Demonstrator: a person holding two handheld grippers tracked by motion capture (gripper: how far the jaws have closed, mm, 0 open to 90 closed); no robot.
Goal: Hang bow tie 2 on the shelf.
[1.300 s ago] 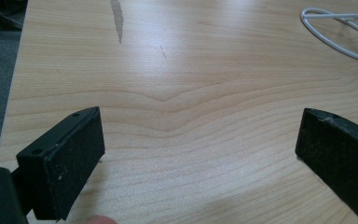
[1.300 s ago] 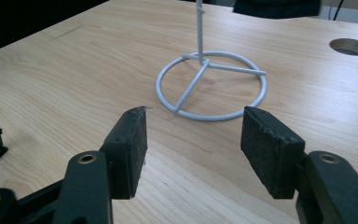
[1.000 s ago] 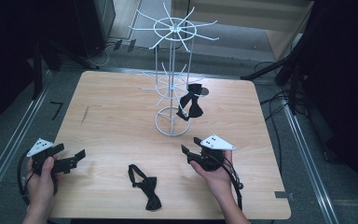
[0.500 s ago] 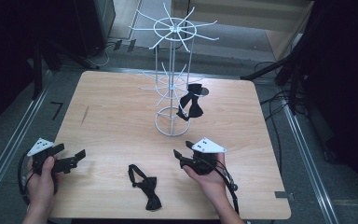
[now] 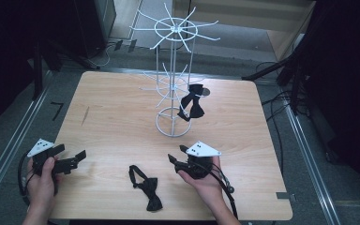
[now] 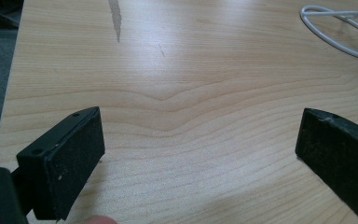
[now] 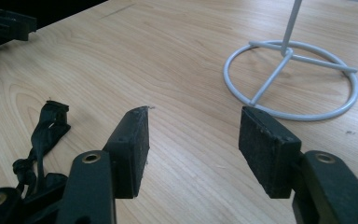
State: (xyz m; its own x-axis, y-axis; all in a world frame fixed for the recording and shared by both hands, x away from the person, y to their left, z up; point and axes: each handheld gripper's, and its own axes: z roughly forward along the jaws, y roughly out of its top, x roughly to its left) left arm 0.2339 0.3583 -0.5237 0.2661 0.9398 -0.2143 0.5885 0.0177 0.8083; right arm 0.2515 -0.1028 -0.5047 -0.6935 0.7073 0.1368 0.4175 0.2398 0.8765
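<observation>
A white wire rack point(image 5: 172, 89) stands near the middle of the wooden surface point(image 5: 112, 112); take it as the landmark. One black bow tie point(image 5: 191, 105) hangs from a low arm on the rack's right side, probably for display. A second bow tie point(image 5: 145, 187) lies flat well in front of the rack, between both hands, likely next to be hung. The left tongs point(image 5: 77, 157) sit wide open and empty, front-left of the rack. The right tongs point(image 5: 174, 159) are open and empty too, just right of the lying tie. The far ends of that tie's strap are hard to make out.
</observation>
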